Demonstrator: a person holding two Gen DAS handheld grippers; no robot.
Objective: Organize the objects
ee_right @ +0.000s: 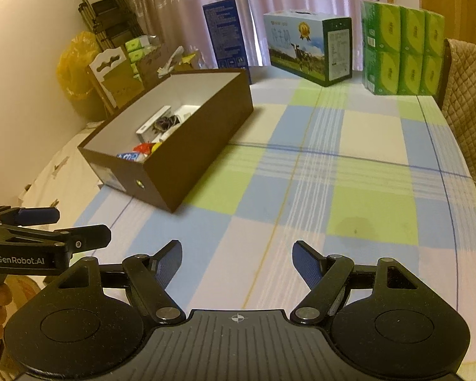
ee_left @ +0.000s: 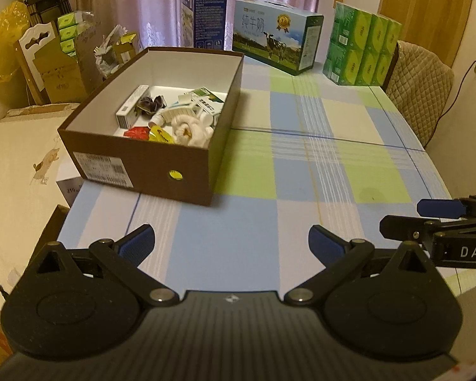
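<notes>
Left gripper [ee_left: 231, 243] is held wide open above the near edge of the checked tablecloth [ee_left: 333, 165], nothing between its blue pads [ee_left: 139, 243]. Right gripper [ee_right: 236, 258] is likewise spread wide and empty, seen level with the left one and just beside it (each shows at the edge of the other's view). Both are kept low, pulled toward the person, fingers aimed across the table; judged a rest or ready pose, since no loose item lies within reach on the cloth.

The task's things are found gathered in the brown shoebox [ee_left: 149, 162], which is set on the table's left side, well apart from both grippers. Its lid is off, so the contents are open from above. Inside are counted: one rolled white sock or cloth [ee_left: 188, 128], one red packet [ee_left: 138, 133], one yellow packet [ee_left: 161, 135], one dark crumpled wrapper [ee_left: 149, 104], one long white carton [ee_left: 131, 108], and a few small green-white cartons [ee_left: 203, 101] (exact count cannot be told, they overlap). A blue-white packet [ee_right: 128, 156] is seen only from the right wrist.

At the far edge, likely parked out of the work area: one milk carton case [ee_left: 276, 44], one tall blue box [ee_left: 204, 12], one pack of green tissue packets [ee_left: 361, 50] (six faces shown). Sorting is judged nearly or fully done.
</notes>
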